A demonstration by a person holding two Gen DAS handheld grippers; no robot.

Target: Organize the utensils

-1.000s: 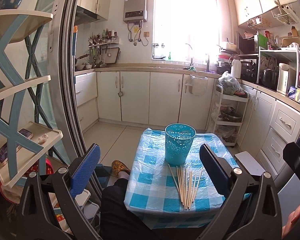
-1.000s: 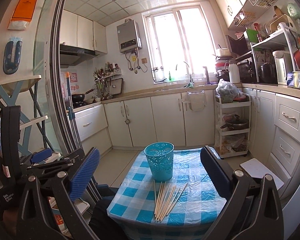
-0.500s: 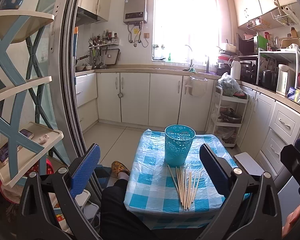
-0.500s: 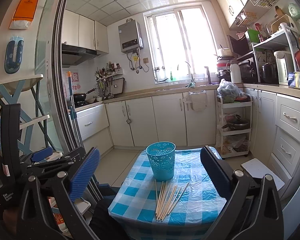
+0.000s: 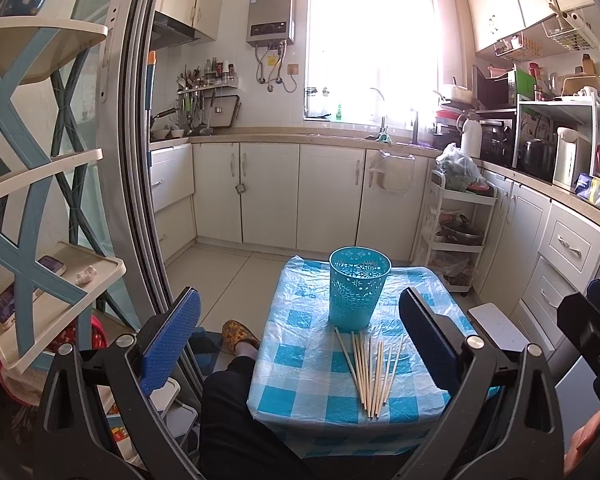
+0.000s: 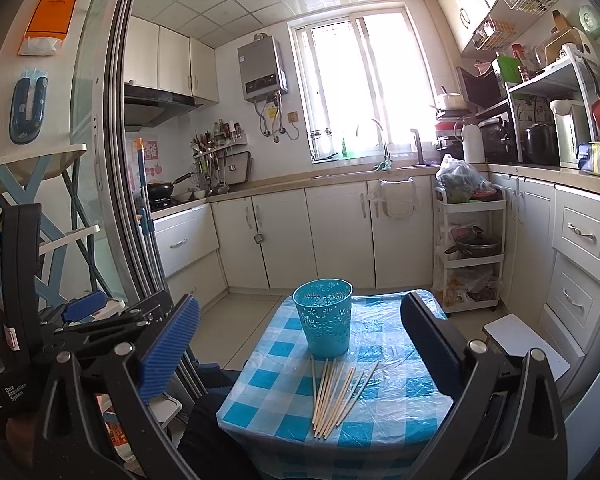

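While both grippers, left (image 5: pixel 296 344) and right (image 6: pixel 298 346), hang wide and empty, the chopsticks (image 5: pixel 370 374) lie fanned on the table (image 5: pixel 300 376) just before the cup (image 5: pixel 359 292): light, stiff, slippery, probably best pinched mid-shaft

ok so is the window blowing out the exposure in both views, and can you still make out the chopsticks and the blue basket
Left wrist view: the window is washed out white, with glare spilling onto the wall around it; the chopsticks and blue basket stay sharp. Right wrist view: the panes are blown out too, though the frame bars survive; chopsticks and basket read clearly. Both views bow straight lines near the edges.
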